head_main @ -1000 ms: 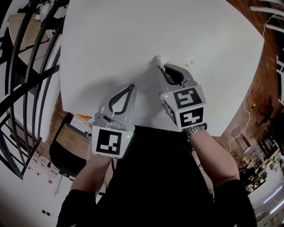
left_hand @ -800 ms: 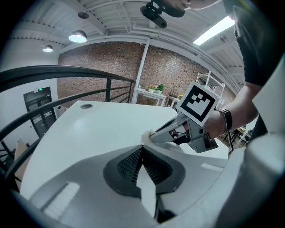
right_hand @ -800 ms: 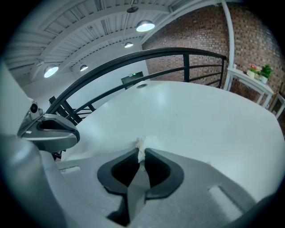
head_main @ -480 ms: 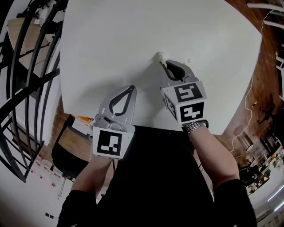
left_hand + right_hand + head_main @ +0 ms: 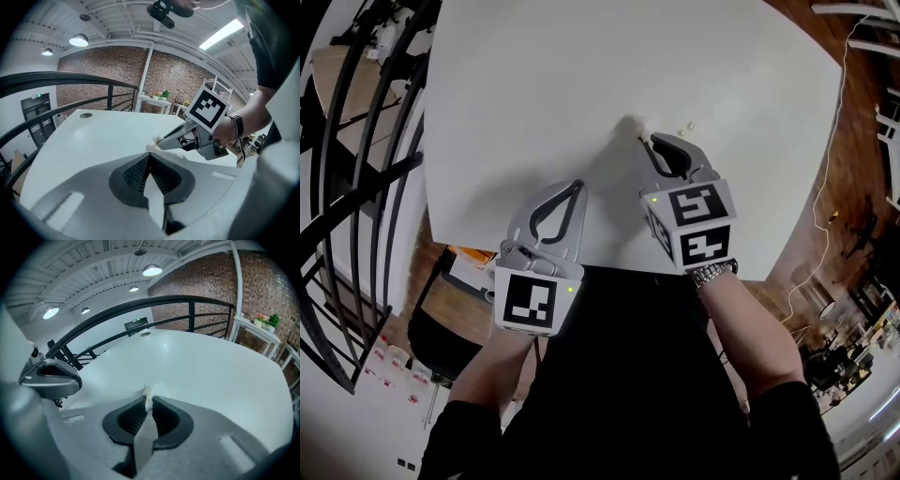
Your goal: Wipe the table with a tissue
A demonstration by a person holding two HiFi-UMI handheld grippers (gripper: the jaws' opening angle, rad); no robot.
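Right gripper (image 5: 641, 137) has edged slightly toward the table's right edge since the earlier frames, closing on the crumbs (image 5: 685, 130) – left gripper (image 5: 577, 186) hasn't moved. White table (image 5: 534, 84) fills most of the head view, with a black railing (image 5: 366, 141) running past its left edge. Left gripper sits over the near edge, toward the near-left corner, jaws together with nothing between them. Right gripper reaches in from the near edge to about mid-table, jaws clamped on a small wad of tissue (image 5: 148, 392). The tissue sticks out just past the tips and looks to be touching the tabletop. A wristwatch (image 5: 711, 273) is on the right wrist. The crumbs – two or three pale specks – lie near the tissue on its right-edge side, not touching it.
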